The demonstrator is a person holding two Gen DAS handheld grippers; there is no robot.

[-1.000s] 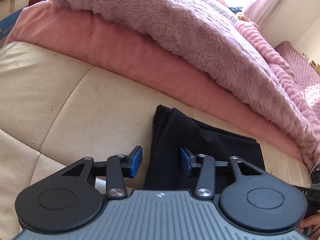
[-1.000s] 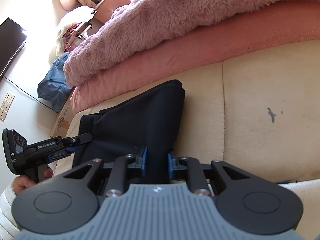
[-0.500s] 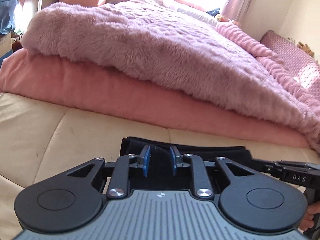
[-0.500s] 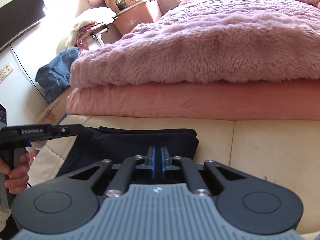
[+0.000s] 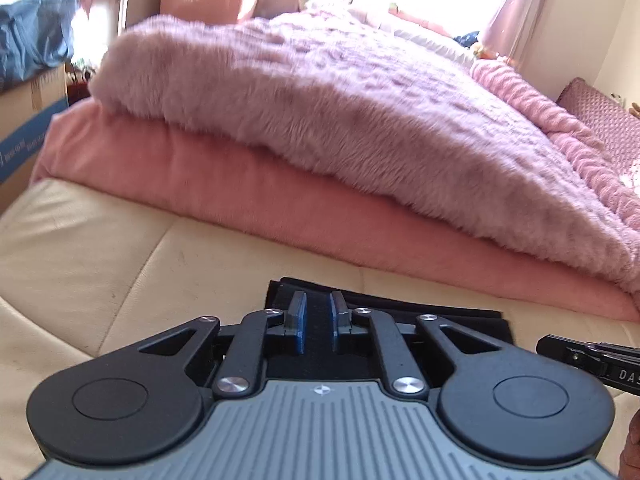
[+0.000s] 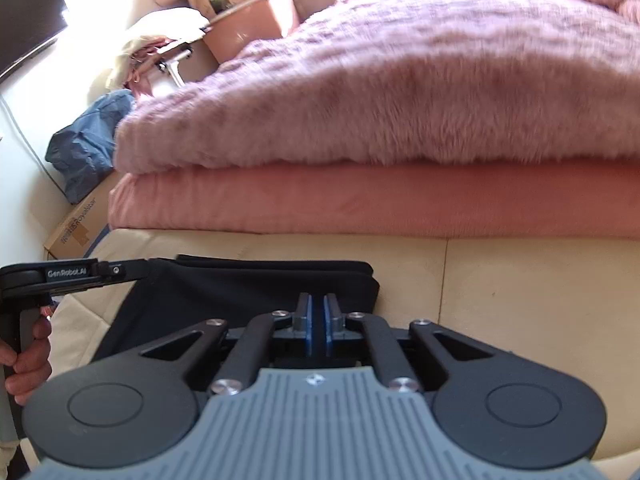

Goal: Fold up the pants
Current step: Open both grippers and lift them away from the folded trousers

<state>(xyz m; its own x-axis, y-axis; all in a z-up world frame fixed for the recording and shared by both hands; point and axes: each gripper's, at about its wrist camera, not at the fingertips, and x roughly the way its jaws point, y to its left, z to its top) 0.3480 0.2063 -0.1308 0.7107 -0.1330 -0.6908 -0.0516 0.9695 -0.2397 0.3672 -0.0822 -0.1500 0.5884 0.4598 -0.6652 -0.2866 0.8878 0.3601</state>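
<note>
While clamped at opposite ends by left gripper (image 5: 317, 322) and right gripper (image 6: 318, 323), black pants (image 6: 256, 292) lie folded on cream cushion (image 5: 120, 256); pink blankets (image 5: 320, 120) stacked beyond.

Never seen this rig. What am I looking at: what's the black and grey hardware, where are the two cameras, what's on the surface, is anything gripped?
No robot arm here: a person holds a handheld two-finger gripper in each hand. Each picture comes from a fisheye camera on one gripper, looking forward along its blue-padded fingers.

The left wrist view shows the left gripper; the right wrist view shows the right gripper, with the person's hand holding the other gripper's handle at the picture's left edge.

Dark pants lie folded on a cream cushion, in front of a stack of pink blankets.

Both grippers have just been closing, and each is now clamped on the near edge of the pants.
</note>
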